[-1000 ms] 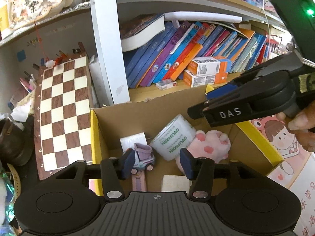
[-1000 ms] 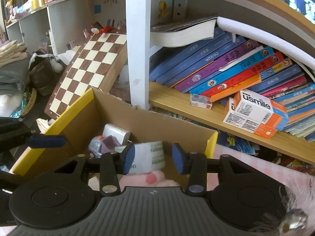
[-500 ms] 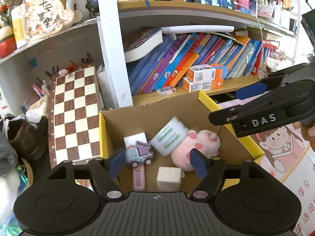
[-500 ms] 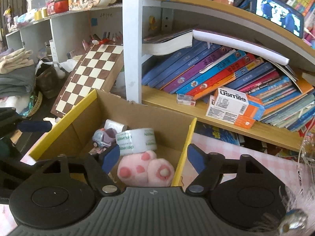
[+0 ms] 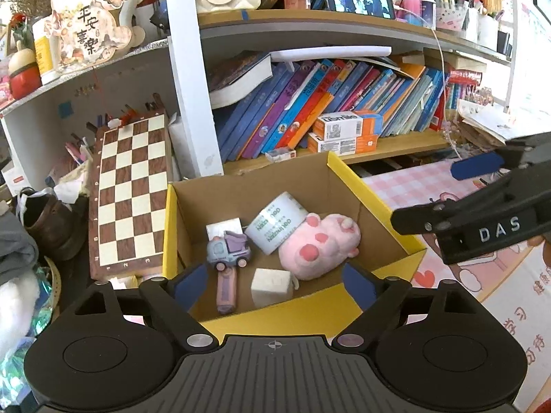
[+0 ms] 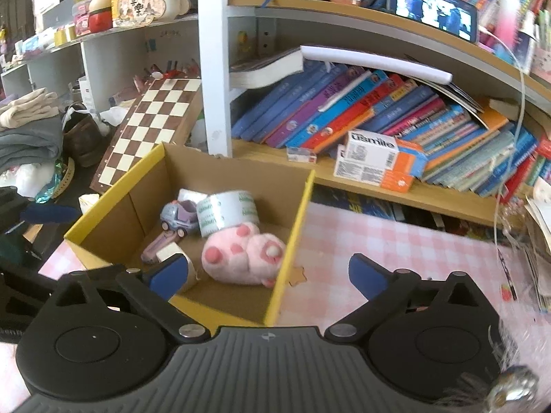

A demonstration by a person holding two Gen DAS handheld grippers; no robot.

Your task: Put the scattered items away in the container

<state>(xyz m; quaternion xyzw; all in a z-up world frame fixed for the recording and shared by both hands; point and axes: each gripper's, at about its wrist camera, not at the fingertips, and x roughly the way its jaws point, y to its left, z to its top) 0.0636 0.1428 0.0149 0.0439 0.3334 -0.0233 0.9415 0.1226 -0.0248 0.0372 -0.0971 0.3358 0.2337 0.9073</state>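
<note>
A cardboard box with yellow rims (image 5: 365, 186) (image 6: 292, 227) stands on the pink checked table. In it lie a pink plush toy (image 5: 320, 246) (image 6: 244, 254), a roll of tape (image 5: 277, 222) (image 6: 227, 211), a purple toy truck (image 5: 229, 249) (image 6: 180, 215), a white cube (image 5: 270, 284), a purple stick (image 5: 225, 290) and a white block (image 5: 224, 229). My left gripper (image 5: 275, 284) is open and empty above the box's near edge. My right gripper (image 6: 268, 273) is open and empty over the box's right wall; it also shows in the left wrist view (image 5: 478, 220).
A bookshelf with leaning books (image 6: 361, 110) and orange-white cartons (image 6: 375, 161) stands just behind the box. A chessboard (image 5: 132, 192) leans to the box's left, with a brown shoe (image 5: 51, 222) and folded clothes (image 6: 27, 130) beyond. Pink checked tablecloth (image 6: 396, 251) lies right of the box.
Both grippers have opened wide and pulled up and back from the box. More of the box and its contents now shows.
</note>
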